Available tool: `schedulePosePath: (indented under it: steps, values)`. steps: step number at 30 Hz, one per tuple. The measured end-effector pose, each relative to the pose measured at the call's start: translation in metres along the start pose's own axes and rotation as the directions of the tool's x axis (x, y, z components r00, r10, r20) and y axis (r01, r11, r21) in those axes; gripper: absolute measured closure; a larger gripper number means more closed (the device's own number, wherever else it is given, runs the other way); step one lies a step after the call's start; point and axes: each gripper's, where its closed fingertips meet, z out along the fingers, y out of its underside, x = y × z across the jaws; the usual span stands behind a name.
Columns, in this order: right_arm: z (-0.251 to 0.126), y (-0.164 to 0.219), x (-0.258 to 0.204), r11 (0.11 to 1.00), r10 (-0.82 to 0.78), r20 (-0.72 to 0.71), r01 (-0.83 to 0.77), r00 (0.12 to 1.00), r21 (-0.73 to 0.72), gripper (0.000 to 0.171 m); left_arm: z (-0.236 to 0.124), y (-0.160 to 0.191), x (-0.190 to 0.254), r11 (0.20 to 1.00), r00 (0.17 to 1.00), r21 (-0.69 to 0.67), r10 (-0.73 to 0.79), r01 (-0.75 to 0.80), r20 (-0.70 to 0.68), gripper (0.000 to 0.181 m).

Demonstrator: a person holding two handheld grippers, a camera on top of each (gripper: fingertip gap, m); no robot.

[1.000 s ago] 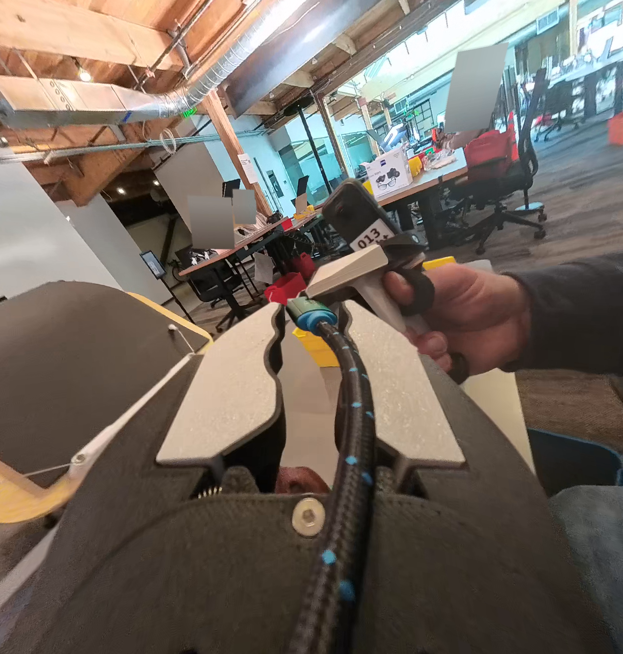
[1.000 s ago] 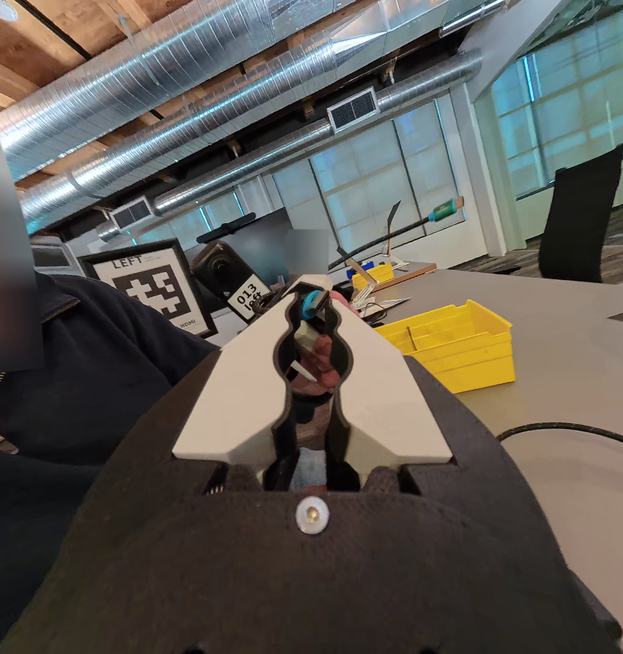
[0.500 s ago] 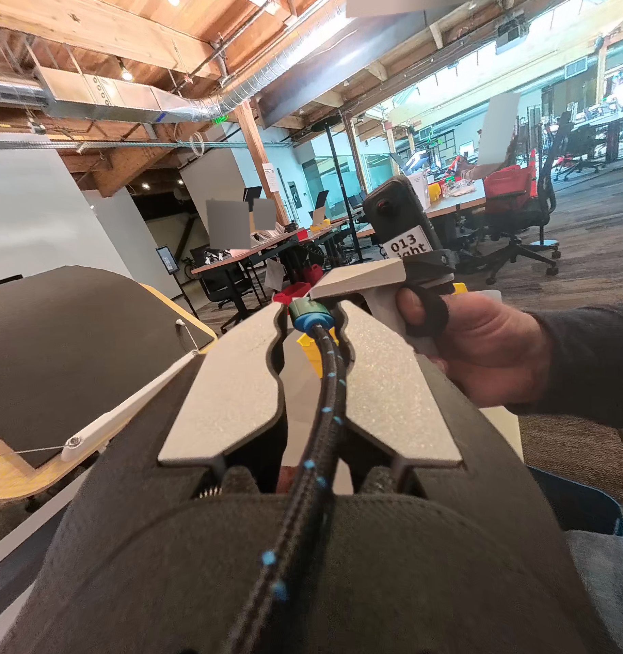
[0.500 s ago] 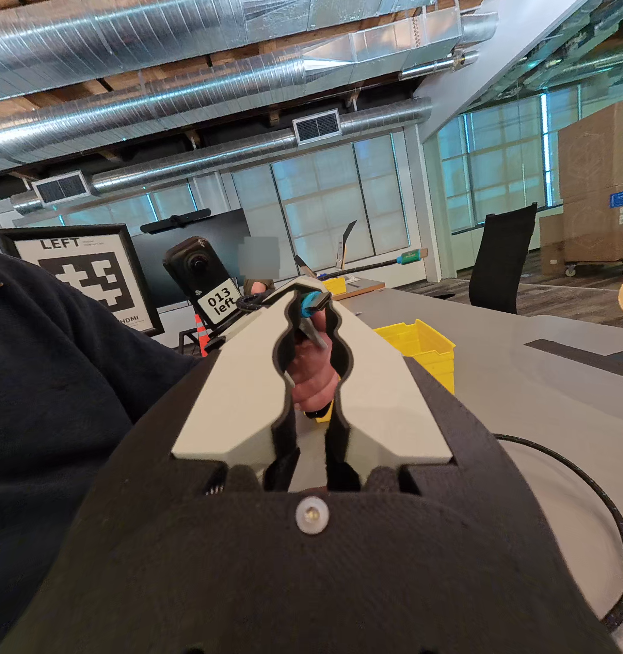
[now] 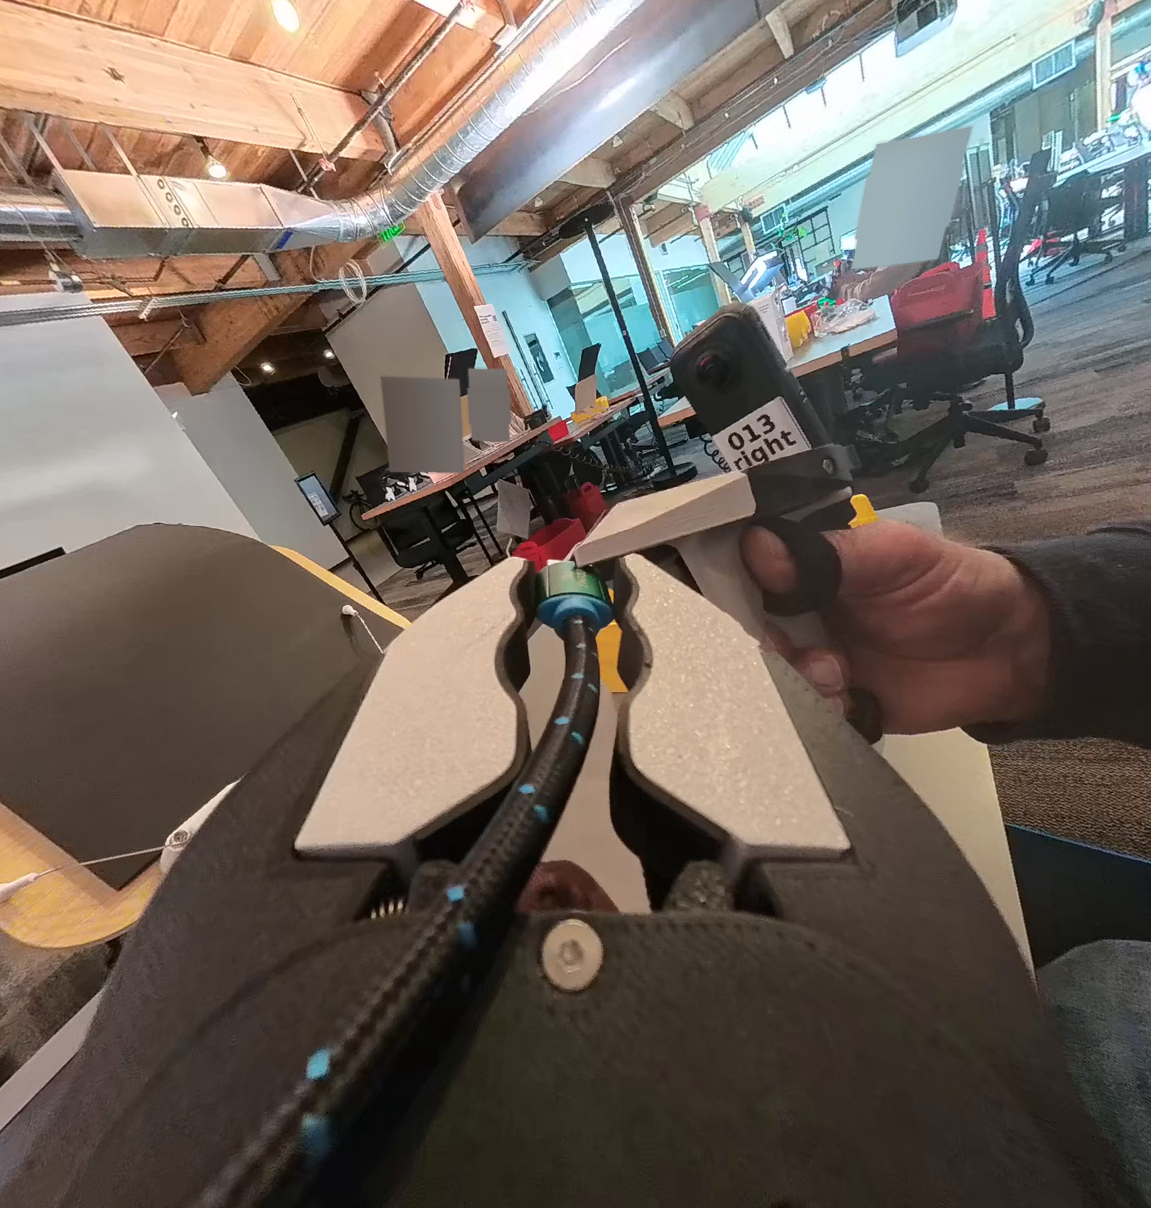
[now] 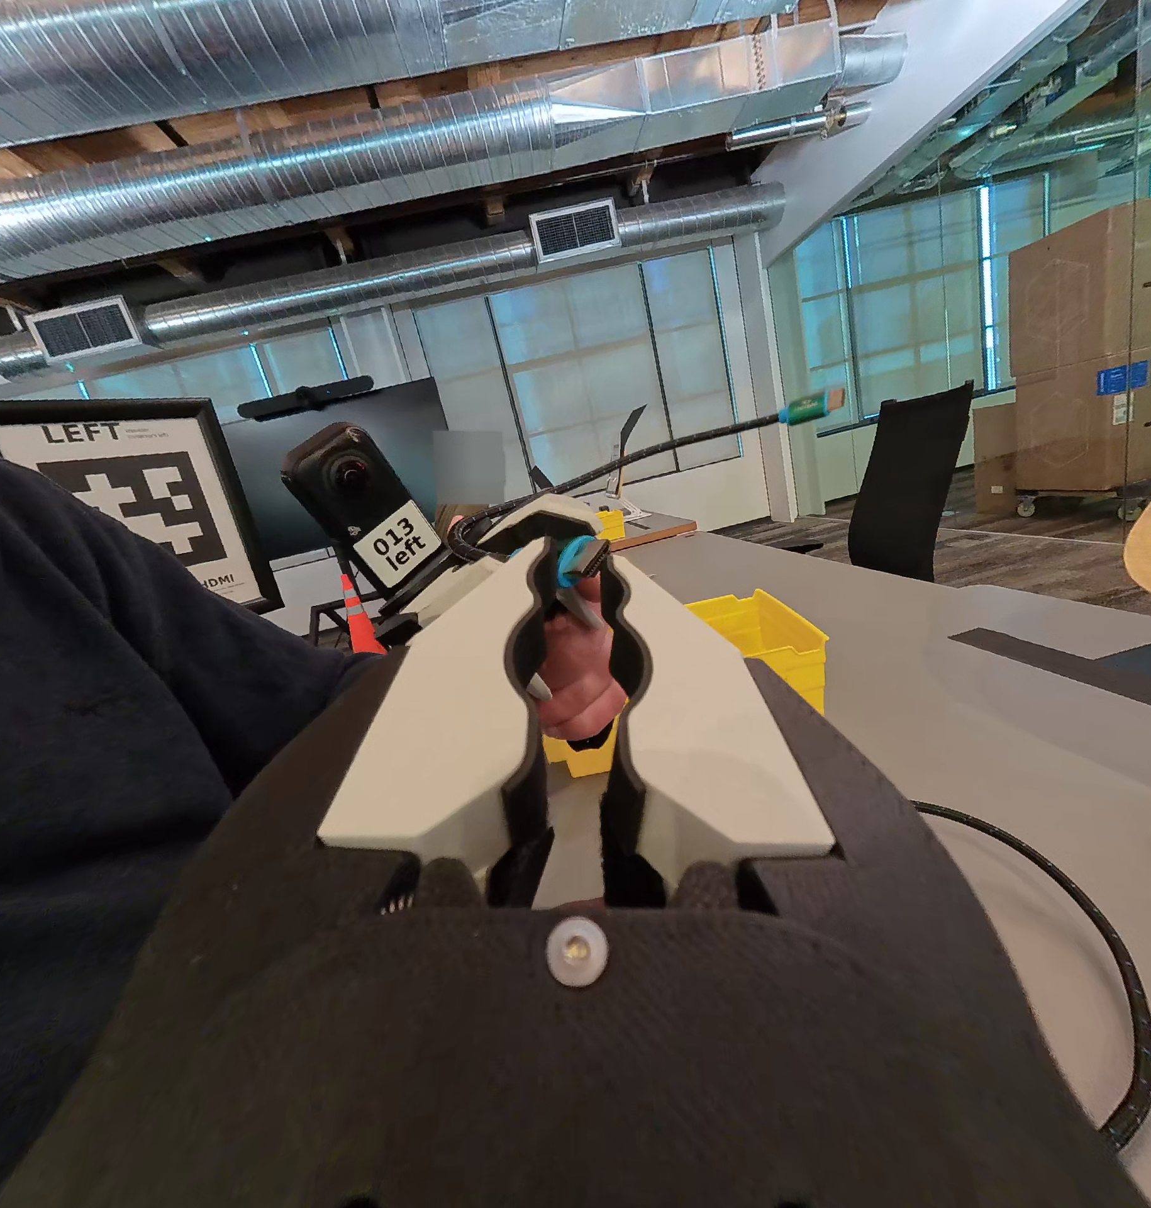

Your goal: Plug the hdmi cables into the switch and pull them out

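Observation:
My left gripper [image 5: 573, 578] is shut on a green HDMI plug with a blue collar [image 5: 563, 591]. Its black braided cable [image 5: 547, 771] runs back over the gripper body. My right gripper [image 6: 576, 562] is closed around the same plug's blue collar and metal end [image 6: 589, 561]. In the left wrist view a hand [image 5: 899, 627] holds the right gripper, and its fingertips [image 5: 592, 552] meet the plug from the right. The cable's other green plug [image 6: 811, 408] sticks out in the air. No switch is in view.
A yellow bin [image 6: 775, 647] stands on the grey table [image 6: 952, 686] just behind the grippers. A second black cable [image 6: 1122, 980] curves on the table at the right. A framed marker board [image 6: 122, 497] and a black chair [image 6: 906, 484] stand behind. Only a small space, under 4 cm, lies between the two pairs of fingers.
Both grippers stay together at the plug. The cable has slid leftwards across my left gripper's body. Both grippers have turned a little, so the room behind has shifted.

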Motion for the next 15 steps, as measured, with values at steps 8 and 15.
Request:
schedulePosePath:
  steps: [8, 15]
  values:
    - [-0.0013, -0.0011, -0.0038, 0.999, -0.051, 0.016, 0.051, 0.999, 0.004, 0.159, -0.0005, -0.0031, 0.0029, 1.0, 1.0, 0.004, -0.009, 0.009, -0.023, 0.159]
    - [-0.0024, -0.0005, -0.005, 0.994, -0.109, 0.013, 0.109, 0.994, -0.01, 0.16, -0.0015, -0.004, 0.0045, 0.996, 0.994, 0.012, -0.082, 0.083, -0.069, 0.16]
